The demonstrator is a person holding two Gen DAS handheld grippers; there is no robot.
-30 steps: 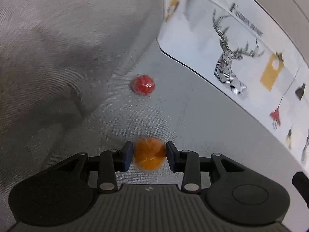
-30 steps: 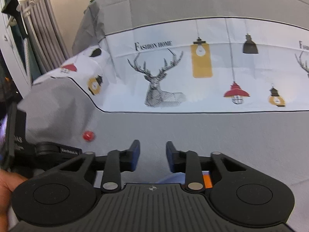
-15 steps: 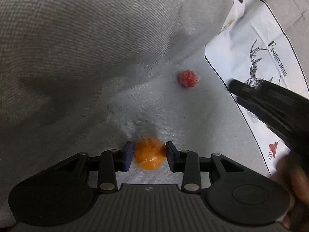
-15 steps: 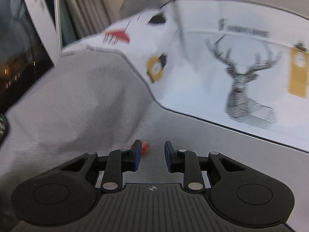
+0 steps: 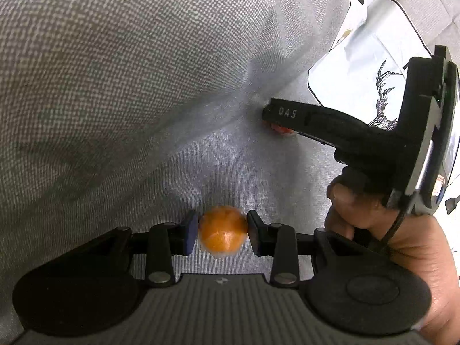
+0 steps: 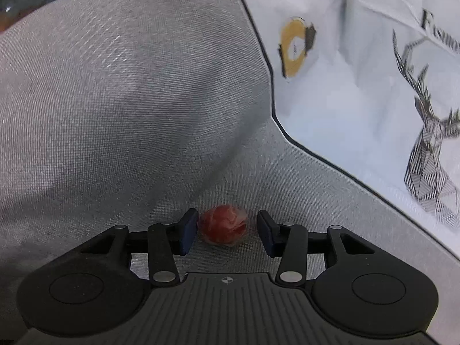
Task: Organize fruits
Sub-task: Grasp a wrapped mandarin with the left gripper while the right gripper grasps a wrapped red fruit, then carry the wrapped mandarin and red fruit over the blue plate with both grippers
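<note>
Red fruit (image 6: 223,224) half hidden in left view; right hand-held gripper (image 6: 227,234) just opening around it, pads apart. Left hand-held gripper (image 5: 222,231) pinches glossy orange fruit (image 5: 222,229).

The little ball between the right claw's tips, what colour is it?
The little ball is red, seemingly in clear wrap. The right wrist view shows it best.

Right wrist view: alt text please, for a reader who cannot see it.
A small red wrapped fruit lies on grey fabric between the open right tongs, whose pads are not pressing it. A white deer-print cloth lies behind to the right.
</note>
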